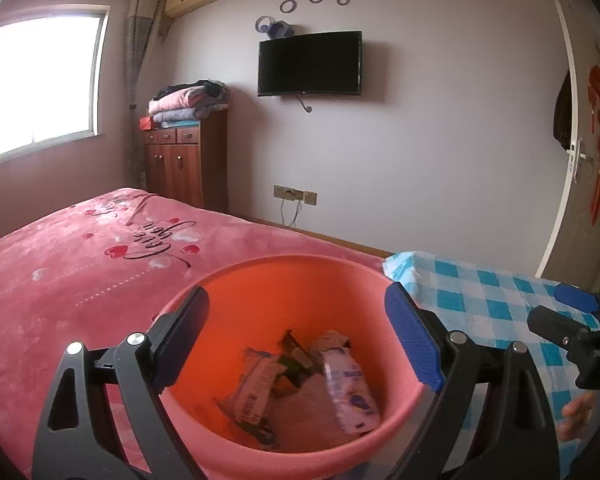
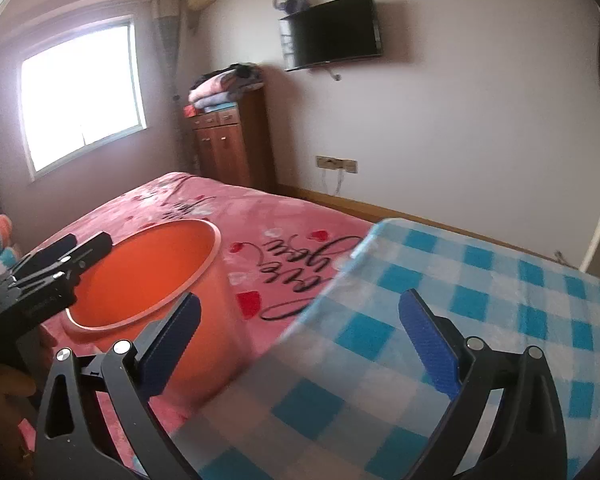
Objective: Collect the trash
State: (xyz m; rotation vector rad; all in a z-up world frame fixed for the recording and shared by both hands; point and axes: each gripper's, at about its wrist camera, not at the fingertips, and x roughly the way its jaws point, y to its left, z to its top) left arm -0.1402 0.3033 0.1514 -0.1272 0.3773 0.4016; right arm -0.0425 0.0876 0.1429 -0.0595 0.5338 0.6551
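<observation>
An orange plastic bin [image 1: 300,276] stands on the pink bed, and several crumpled wrappers [image 1: 300,380] lie at its bottom. My left gripper [image 1: 296,320] hangs over the bin's mouth, open, nothing between its blue pads. In the right wrist view the same bin [image 2: 148,272] is at the left, with the left gripper [image 2: 66,250] over its near rim. My right gripper [image 2: 300,332] is open and empty above the blue-checked cloth [image 2: 440,320]. It shows at the right edge of the left wrist view as the right gripper [image 1: 560,312].
The pink bedspread [image 1: 80,280] with black lettering fills the left. A checked table cover [image 1: 480,292] lies to the bin's right. A brown cabinet [image 1: 184,160] with folded clothes, a wall TV [image 1: 310,64], a window [image 1: 40,84] and a white door [image 1: 568,160] ring the room.
</observation>
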